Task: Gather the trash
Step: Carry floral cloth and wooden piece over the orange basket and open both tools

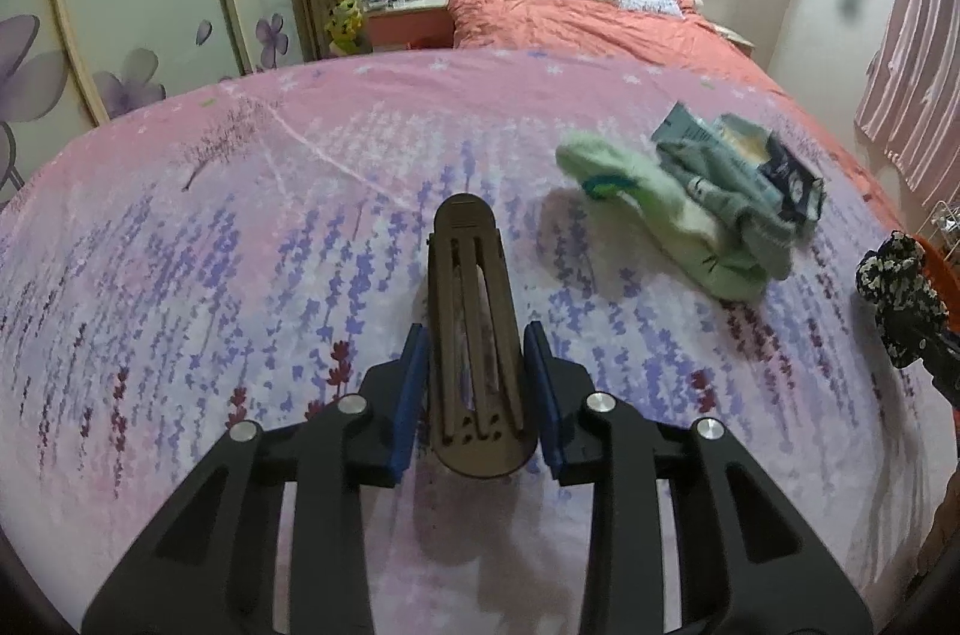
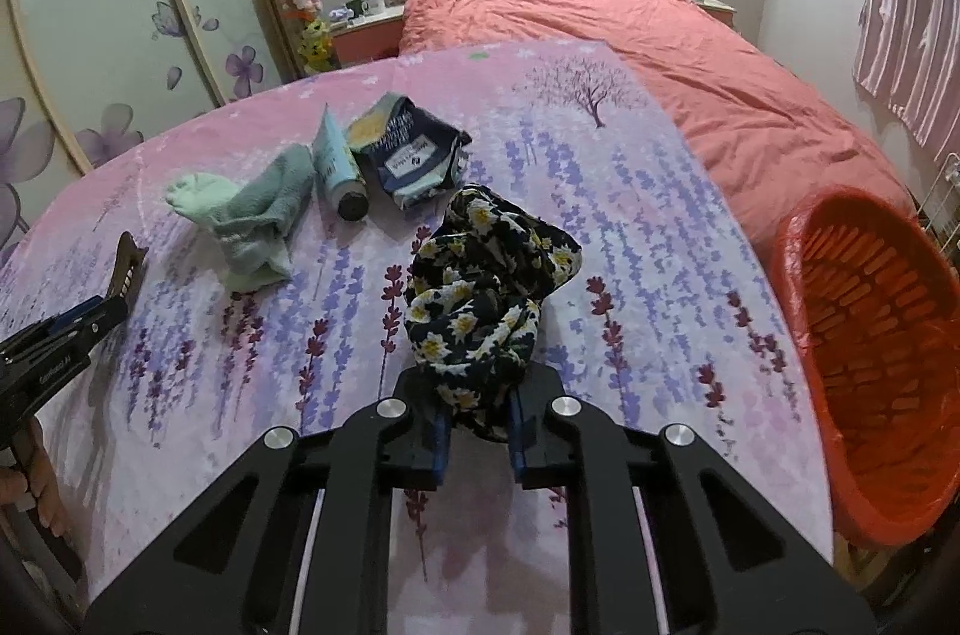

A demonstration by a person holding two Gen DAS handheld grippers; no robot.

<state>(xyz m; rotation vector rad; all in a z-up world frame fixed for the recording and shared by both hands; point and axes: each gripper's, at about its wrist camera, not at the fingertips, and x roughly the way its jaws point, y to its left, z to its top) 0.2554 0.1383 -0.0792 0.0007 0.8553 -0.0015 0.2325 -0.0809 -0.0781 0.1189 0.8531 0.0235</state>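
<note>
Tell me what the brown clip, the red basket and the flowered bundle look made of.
Brown clip: likely matte plastic, rigid and slotted, though wood is possible; held in the left hand-held gripper.
Red basket: glossy moulded plastic, with rows of vent slots in its wall.
Flowered bundle: soft woven fabric, crumpled into folds, with a daisy print on black; held in the right hand-held gripper.

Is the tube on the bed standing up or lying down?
Lying down. In the right wrist view the tube lies flat on the bed, dark cap toward the camera, between the towel and the bag.
</note>
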